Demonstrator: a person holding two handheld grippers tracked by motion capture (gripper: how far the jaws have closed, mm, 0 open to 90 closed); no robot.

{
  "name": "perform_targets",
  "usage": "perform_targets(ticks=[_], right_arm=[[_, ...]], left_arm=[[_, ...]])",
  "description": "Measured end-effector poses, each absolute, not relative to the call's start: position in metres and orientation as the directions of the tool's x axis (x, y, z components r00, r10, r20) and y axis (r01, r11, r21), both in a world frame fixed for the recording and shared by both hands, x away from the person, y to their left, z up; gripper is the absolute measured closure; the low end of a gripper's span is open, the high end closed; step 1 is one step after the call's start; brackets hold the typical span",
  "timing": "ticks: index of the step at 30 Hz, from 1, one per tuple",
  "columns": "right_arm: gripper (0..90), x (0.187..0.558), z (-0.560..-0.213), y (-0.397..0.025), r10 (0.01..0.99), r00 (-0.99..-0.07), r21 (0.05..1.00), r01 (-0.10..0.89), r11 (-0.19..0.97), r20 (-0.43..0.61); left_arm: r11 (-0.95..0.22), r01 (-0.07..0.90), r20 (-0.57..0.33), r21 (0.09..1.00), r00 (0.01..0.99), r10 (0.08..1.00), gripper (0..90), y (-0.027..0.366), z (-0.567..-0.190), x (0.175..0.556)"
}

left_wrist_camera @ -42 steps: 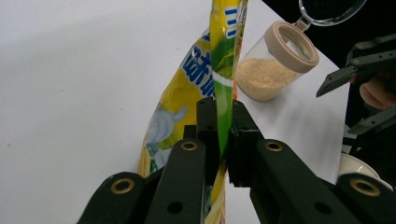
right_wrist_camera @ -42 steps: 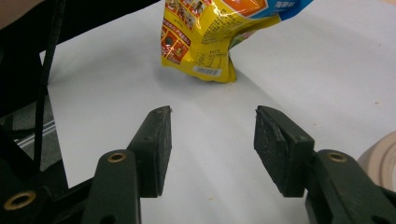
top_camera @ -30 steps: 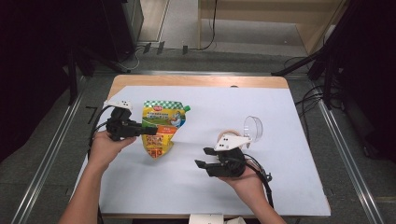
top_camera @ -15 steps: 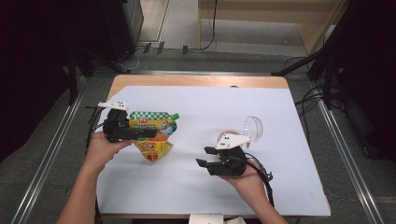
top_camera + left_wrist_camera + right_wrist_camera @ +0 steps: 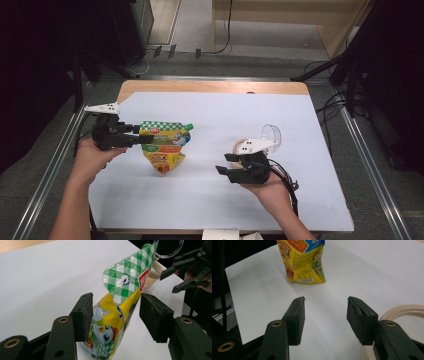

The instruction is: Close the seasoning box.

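A yellow spout pouch (image 5: pixel 167 142) with a green checked top stands tilted on the white sheet, its bottom end on the table. My left gripper (image 5: pixel 145 138) is shut on its upper part from the left. In the left gripper view the pouch (image 5: pixel 117 322) sits between both pads of that gripper (image 5: pixel 115 315). My right gripper (image 5: pixel 223 163) is open and holds nothing, low over the sheet to the pouch's right. The right gripper view has the pouch (image 5: pixel 303 262) ahead of its spread jaws (image 5: pixel 325 315).
A round beige jar (image 5: pixel 240 146) stands just behind my right gripper, with a clear lid (image 5: pixel 270 134) leaning beside it. The jar's rim (image 5: pixel 402 312) is at the right jaw. White sheet (image 5: pixel 225 115) covers the wooden table; cables lie at both sides.
My left gripper has turned and raised the pouch from lying flat to standing tilted, shifting it slightly right. The right gripper has stayed in place, open.
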State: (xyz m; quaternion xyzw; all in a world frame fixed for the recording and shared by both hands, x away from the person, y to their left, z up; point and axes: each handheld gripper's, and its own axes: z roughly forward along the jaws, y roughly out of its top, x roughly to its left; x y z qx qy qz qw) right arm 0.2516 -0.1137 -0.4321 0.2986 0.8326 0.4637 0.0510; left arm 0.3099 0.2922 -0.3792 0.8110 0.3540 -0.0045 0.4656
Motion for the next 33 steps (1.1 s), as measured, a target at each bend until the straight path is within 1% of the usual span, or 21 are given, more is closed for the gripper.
perform_targets(ticks=[5, 6, 10, 17, 21, 25, 30, 33], right_arm=[[51.3, 0.254, -0.426, -0.121, 0.548, -0.809, 0.802, 0.464, 0.377, 0.211], [51.4, 0.254, -0.425, -0.122, 0.549, -0.809, 0.802, 0.464, 0.377, 0.21], [51.7, 0.256, -0.421, -0.128, 0.557, -0.801, 0.799, 0.474, 0.369, 0.218], [51.9, 0.259, -0.415, -0.135, 0.562, -0.795, 0.795, 0.486, 0.364, 0.229], [52.4, 0.26, -0.411, -0.14, 0.567, -0.79, 0.794, 0.49, 0.358, 0.232], [53.3, 0.261, -0.405, -0.146, 0.57, -0.787, 0.794, 0.494, 0.354, 0.235], [54.9, 0.263, -0.397, -0.157, 0.579, -0.782, 0.802, 0.489, 0.342, 0.23], [57.4, 0.265, -0.39, -0.166, 0.586, -0.774, 0.807, 0.495, 0.323, 0.241]], left_arm=[[-0.291, 0.581, -0.331, 0.76, 0.732, 0.595, 44.4, 0.308, -0.376, 0.307], [-0.292, 0.587, -0.322, 0.755, 0.72, 0.614, 44.4, 0.312, -0.377, 0.307], [-0.297, 0.601, -0.312, 0.742, 0.702, 0.64, 44.5, 0.321, -0.38, 0.307], [-0.287, 0.607, -0.324, 0.741, 0.698, 0.639, 43.9, 0.33, -0.382, 0.306], [-0.279, 0.616, -0.324, 0.737, 0.684, 0.654, 43.6, 0.335, -0.383, 0.306], [-0.277, 0.627, -0.322, 0.729, 0.67, 0.669, 43.1, 0.335, -0.388, 0.308], [-0.29, 0.63, -0.311, 0.72, 0.667, 0.677, 41.1, 0.327, -0.397, 0.314], [-0.301, 0.636, -0.311, 0.711, 0.667, 0.677, 40.6, 0.321, -0.402, 0.318]])
